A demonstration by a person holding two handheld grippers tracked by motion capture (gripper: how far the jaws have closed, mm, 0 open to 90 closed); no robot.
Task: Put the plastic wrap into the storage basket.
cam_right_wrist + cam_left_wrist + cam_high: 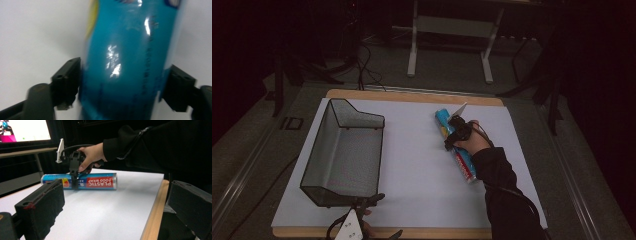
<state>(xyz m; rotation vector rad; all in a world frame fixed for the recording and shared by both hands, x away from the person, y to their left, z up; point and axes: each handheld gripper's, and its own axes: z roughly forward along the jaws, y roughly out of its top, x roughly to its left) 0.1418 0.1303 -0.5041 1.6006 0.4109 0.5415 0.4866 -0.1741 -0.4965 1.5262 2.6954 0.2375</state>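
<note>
Now the food wrap roll [125, 62] lies between the right tool's [122, 82] jaws

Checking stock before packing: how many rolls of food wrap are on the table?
1. The roll lies on the table's right half, between the right gripper's jaws; the mesh basket at left looks empty.

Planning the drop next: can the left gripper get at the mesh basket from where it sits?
Probably yes: the left gripper sits open at the mesh basket's near end, with nothing between them.
</note>
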